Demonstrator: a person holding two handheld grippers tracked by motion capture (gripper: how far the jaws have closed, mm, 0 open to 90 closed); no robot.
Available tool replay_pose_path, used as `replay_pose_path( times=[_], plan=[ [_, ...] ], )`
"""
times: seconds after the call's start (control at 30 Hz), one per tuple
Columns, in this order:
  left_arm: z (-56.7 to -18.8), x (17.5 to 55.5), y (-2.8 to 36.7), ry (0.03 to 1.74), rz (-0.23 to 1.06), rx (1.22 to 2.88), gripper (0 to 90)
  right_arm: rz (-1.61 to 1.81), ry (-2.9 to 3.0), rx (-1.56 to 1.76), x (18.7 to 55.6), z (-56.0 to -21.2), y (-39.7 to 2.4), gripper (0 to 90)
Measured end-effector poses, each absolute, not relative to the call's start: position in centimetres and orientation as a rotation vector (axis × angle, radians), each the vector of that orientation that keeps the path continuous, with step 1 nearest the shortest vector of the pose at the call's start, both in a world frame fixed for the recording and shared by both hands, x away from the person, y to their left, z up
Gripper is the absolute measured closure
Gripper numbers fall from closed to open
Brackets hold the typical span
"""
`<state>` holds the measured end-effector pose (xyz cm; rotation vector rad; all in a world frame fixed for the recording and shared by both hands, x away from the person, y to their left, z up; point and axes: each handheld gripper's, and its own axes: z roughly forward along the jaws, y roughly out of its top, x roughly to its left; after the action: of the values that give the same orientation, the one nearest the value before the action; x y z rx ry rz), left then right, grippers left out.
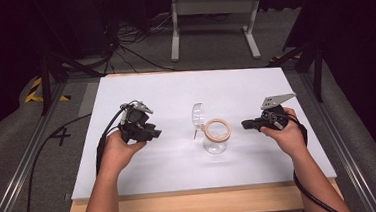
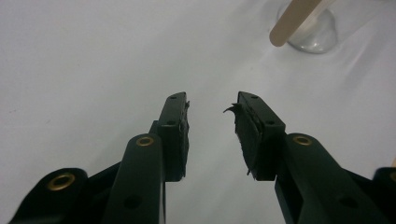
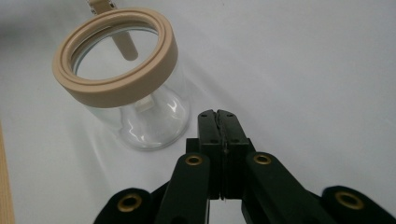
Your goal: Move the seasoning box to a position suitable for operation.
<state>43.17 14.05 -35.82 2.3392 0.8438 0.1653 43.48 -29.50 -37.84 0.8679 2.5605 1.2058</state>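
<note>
A clear glass jar (image 1: 216, 140) with a tan ring around its mouth (image 3: 116, 65) stands upright near the middle of the white table top (image 1: 175, 92). Its clear hinged lid (image 1: 198, 116) is swung open at the far left of the mouth. My left gripper (image 1: 150, 134) hovers left of the jar, its jaws open with nothing between them (image 2: 211, 116); the jar's base (image 2: 312, 35) appears at the top right of the left gripper view. My right gripper (image 1: 247, 124) sits just right of the jar, jaws pressed together and empty (image 3: 218, 116).
The white top lies on a wooden board (image 1: 203, 202) whose edge runs along the near side. Metal rails (image 1: 16, 183) flank the table. A white frame (image 1: 214, 14) and cables (image 1: 121, 40) lie on the floor beyond the far edge.
</note>
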Motion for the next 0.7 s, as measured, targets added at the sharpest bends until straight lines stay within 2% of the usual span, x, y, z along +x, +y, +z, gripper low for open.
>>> replay_pose_path(
  times=[0.7],
  plan=[
    [-33.7, 41.3, 14.6, 0.763, 0.167, 2.190, 64.7, 1.341, 2.616, 0.785, 44.3, -39.6, -27.5, 90.0]
  ],
)
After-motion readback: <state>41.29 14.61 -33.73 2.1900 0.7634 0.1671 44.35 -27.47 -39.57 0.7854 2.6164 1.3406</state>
